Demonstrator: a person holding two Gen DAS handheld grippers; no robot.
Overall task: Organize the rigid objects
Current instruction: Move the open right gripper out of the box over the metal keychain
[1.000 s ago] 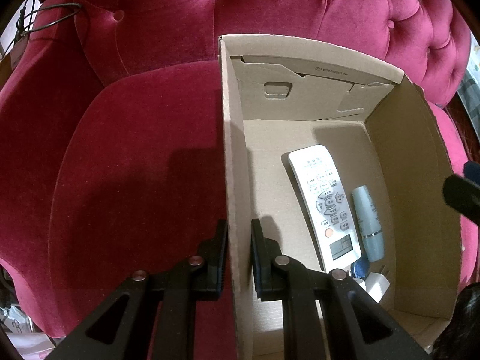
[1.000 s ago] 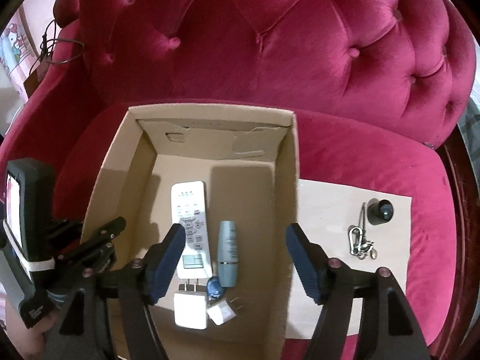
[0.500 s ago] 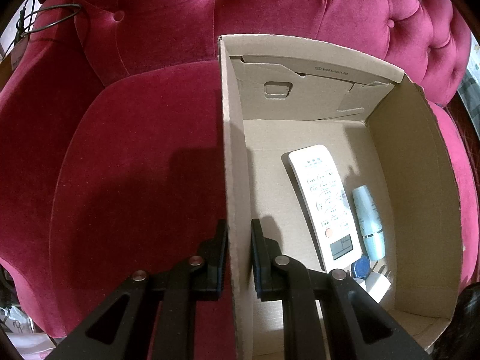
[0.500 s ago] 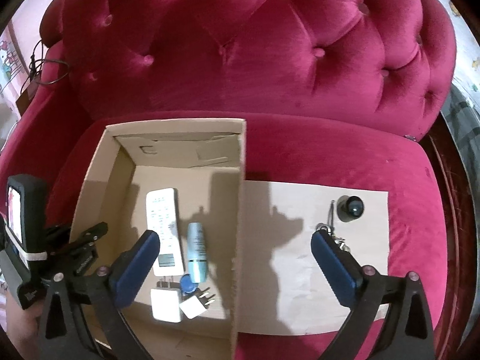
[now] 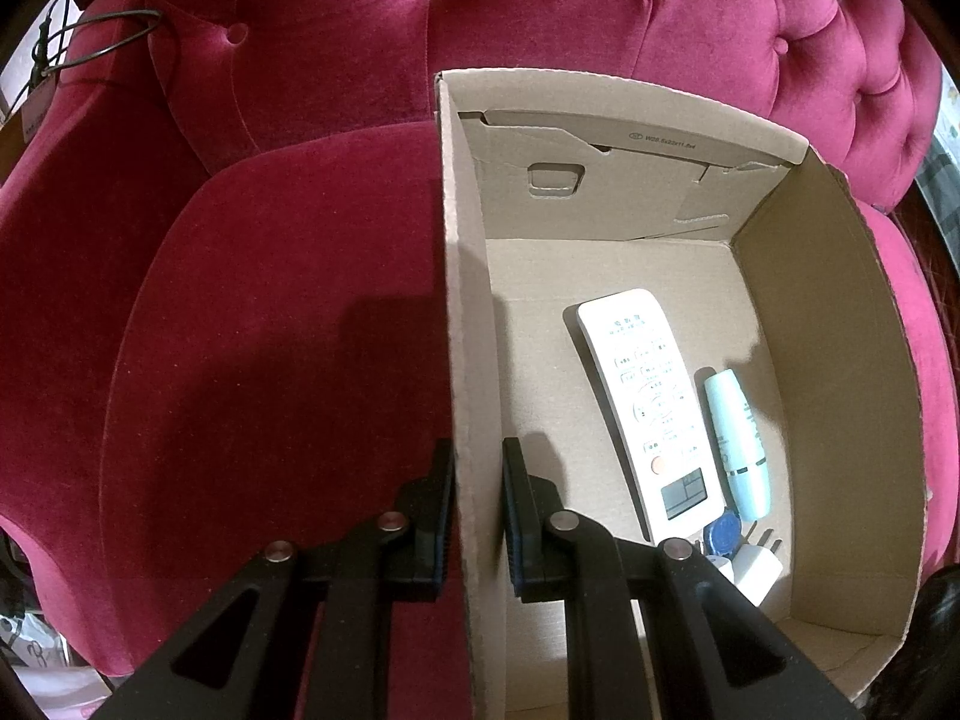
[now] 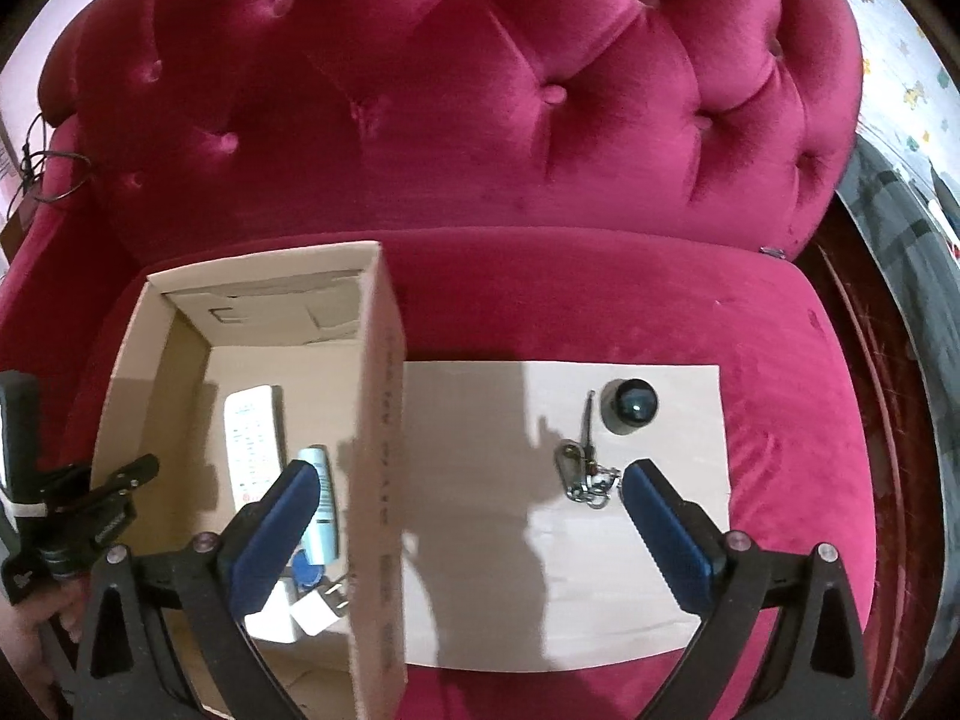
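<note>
A cardboard box [image 5: 840, 360] [image 6: 378, 420] stands on a red sofa seat. My left gripper [image 5: 477, 516] is shut on the box's left wall. Inside lie a white remote [image 5: 648, 402] [image 6: 252, 438], a light blue tube [image 5: 735, 438] [image 6: 318, 492], a blue cap [image 5: 723, 531] and white plug adapters [image 5: 753, 570] [image 6: 312, 612]. My right gripper [image 6: 468, 516] is open and empty above the box's right wall and a cardboard sheet [image 6: 480, 480]. On the sheet lie a metal keychain [image 6: 585, 468] and a small black round object [image 6: 630, 405].
The tufted red sofa back [image 6: 480, 120] rises behind the box. The left gripper's handle and a hand [image 6: 36, 528] show at the left edge of the right wrist view. A dark cable [image 5: 90, 42] lies on the sofa's left arm.
My right gripper has risen and moved right, from over the box's inside to over its right wall and the sheet, and its jaws have widened. My left gripper has stayed put.
</note>
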